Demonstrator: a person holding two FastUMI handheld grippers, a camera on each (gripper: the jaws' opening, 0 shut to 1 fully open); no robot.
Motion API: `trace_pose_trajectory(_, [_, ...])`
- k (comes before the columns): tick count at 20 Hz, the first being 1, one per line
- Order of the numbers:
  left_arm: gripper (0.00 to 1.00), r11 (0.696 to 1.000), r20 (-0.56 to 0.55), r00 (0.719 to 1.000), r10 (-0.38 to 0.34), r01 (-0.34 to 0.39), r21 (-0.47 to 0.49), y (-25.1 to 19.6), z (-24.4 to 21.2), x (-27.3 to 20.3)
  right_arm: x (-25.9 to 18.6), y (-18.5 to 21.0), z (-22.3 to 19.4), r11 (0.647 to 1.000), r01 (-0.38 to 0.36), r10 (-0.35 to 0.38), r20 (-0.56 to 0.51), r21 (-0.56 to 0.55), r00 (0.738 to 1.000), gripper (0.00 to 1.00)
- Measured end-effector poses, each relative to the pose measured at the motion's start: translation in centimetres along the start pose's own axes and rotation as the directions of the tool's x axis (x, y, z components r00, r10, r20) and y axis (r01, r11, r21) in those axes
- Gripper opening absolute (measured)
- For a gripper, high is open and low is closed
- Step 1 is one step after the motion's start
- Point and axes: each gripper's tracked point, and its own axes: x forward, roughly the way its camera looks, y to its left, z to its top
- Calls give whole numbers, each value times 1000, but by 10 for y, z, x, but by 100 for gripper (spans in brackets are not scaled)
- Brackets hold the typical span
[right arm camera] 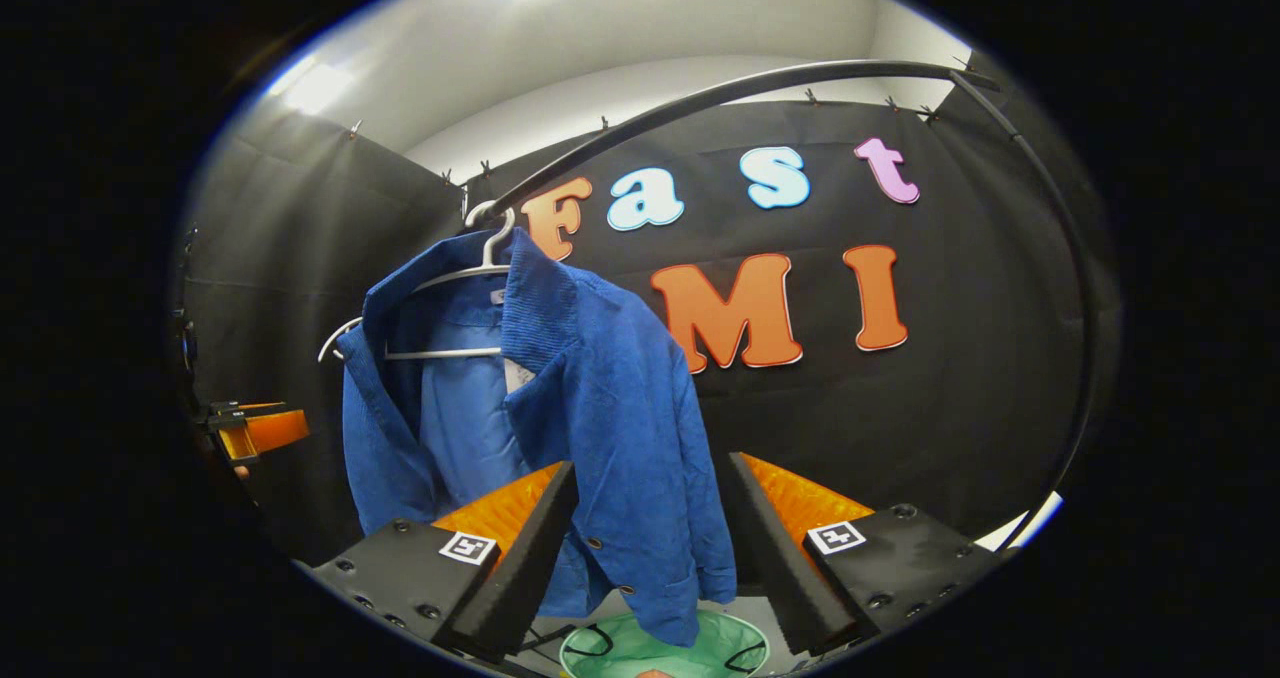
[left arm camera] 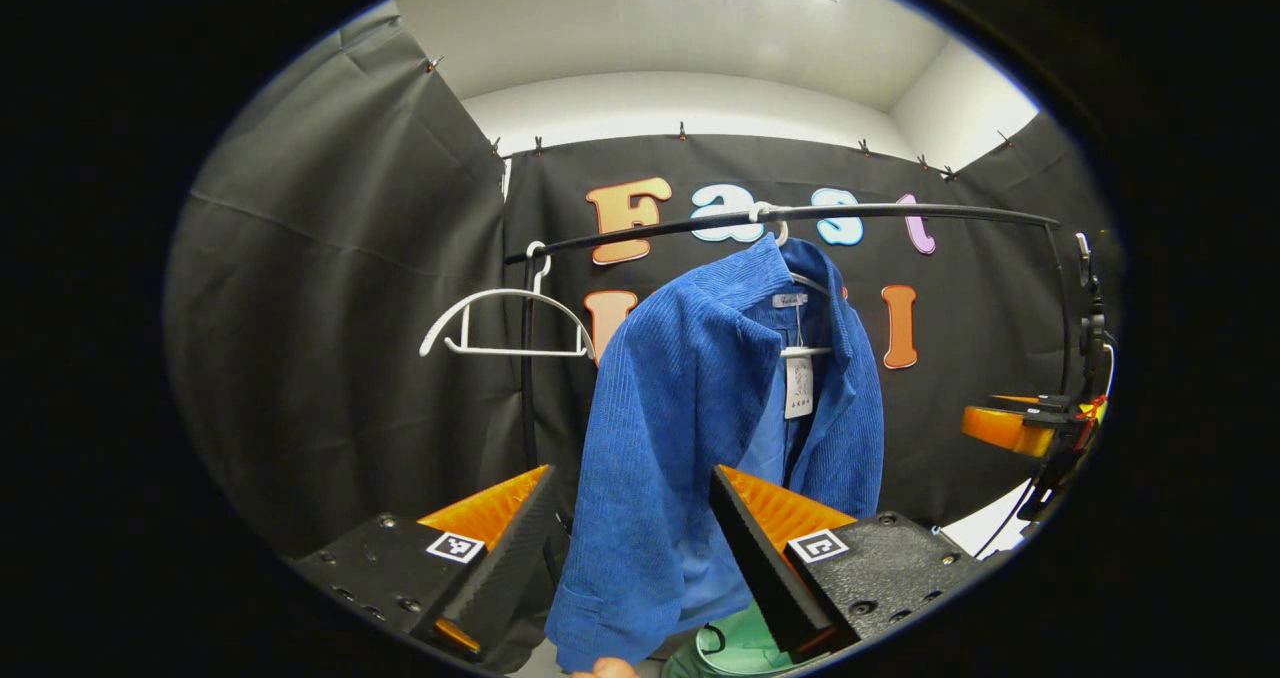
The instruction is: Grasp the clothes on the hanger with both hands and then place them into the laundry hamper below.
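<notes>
While the blue jacket (left arm camera: 700, 428) hangs on its hanger (right arm camera: 440, 280) from the rail (left arm camera: 800, 216), its long axis runs straight down, hem pointing to the green hamper (right arm camera: 660, 648) below. The left claw (left arm camera: 630, 548) and then the right claw (right arm camera: 650, 543) both stand wide open, holding nothing. Each seems aimed at one side of the jacket, probably to grip both sides together.

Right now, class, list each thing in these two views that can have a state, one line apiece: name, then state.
Blue jacket: hanging on its hanger, front open, ungrasped.
White hanger: bare, hooked on the rail.
Rail: carrying both hangers.
Green laundry hamper: open-topped, under the jacket.
Left tool: open, jacket's edge between its fingers, not pressed.
Right tool: open, jacket's hem between its fingers, not pressed.
</notes>
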Motion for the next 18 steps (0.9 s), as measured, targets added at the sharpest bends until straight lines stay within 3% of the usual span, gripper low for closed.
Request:
trace_pose_trajectory(6, [93,1000,-23,1000,-19,19,8,-13,-2,6,43,42,-13,996,-84,84,-47,-16,995,89])
trace_pose_trajectory(7, [93,1000,-25,999,-27,27,10,-17,-3,9,51,47,-14,996,-93,92,-56,-15,994,98])
trace_pose_trajectory(11, [93,998,-36,998,-51,52,19,-33,-6,21,80,62,-19,993,-113,114,-78,17,990,98])
trace_pose_trajectory(18, [94,999,-43,998,-37,39,27,-49,-7,65,130,76,-12,995,-98,98,-8,12,995,98])
